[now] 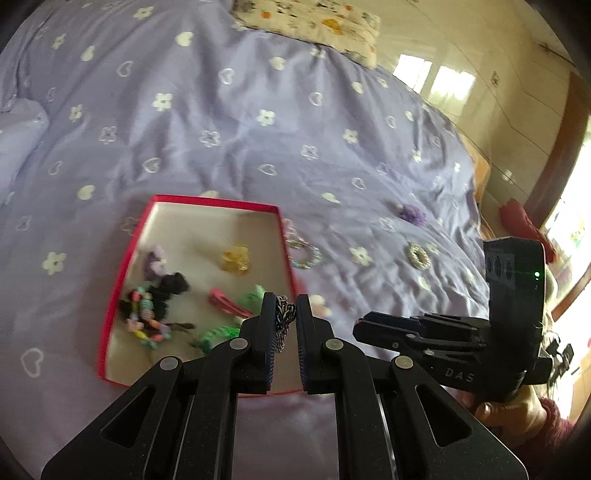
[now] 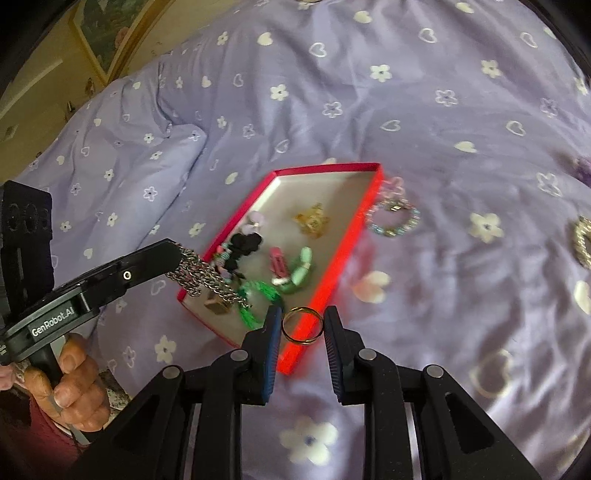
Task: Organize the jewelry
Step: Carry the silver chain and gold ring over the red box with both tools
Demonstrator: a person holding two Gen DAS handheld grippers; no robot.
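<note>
The left tool pinches a chain; the right tool clamps a ring. The red box lies just ahead of both, the left nearer.

lilac sheet printed with white flowers and hearts. box red outside, cream inside. in it: amber clip, pink clip, green bangle, black scrunchie. at the box's 3 o'clock, pastel bead bracelet. gold ring; silver chain. black grippers, blue pads. cream floral pillow.
</note>
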